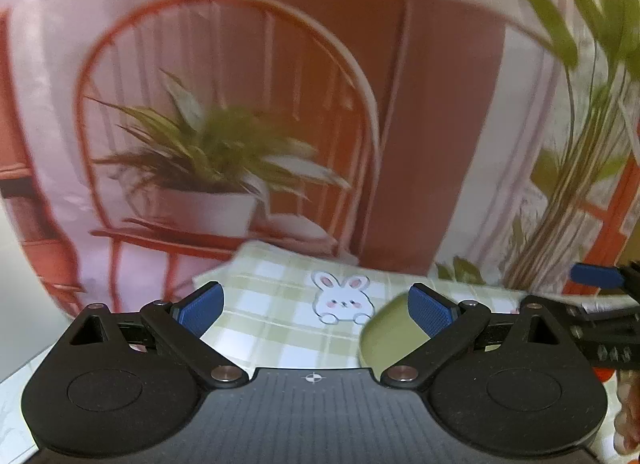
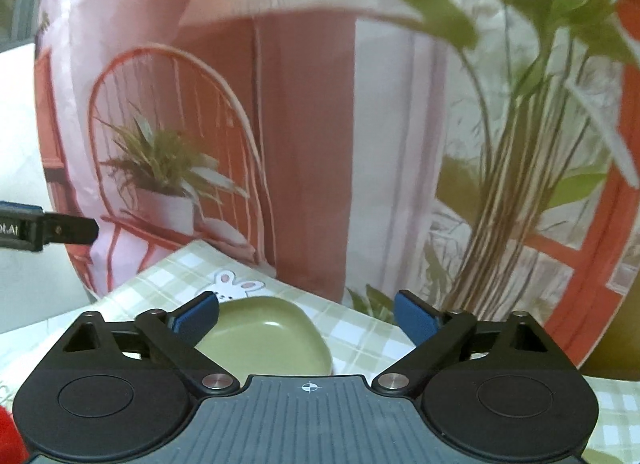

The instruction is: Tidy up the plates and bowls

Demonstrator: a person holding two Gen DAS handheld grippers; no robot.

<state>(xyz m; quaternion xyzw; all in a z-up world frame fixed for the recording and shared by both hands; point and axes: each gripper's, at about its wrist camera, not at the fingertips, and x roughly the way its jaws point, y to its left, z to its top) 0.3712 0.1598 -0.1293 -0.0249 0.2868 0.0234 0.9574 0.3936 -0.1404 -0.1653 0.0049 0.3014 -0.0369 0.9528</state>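
A green plate lies on a green checked cloth with a rabbit print. My right gripper is open and empty, held just above the plate's near side. The plate also shows in the left wrist view, under the right finger of my left gripper. My left gripper is open and empty above the cloth, left of the plate. The right gripper's finger shows at the right edge of the left wrist view. No bowl is in view.
A printed backdrop with a chair and a potted plant stands behind the cloth. Real green plant stems rise at the right. The rabbit print lies between my left fingers. A red object sits at the lower left.
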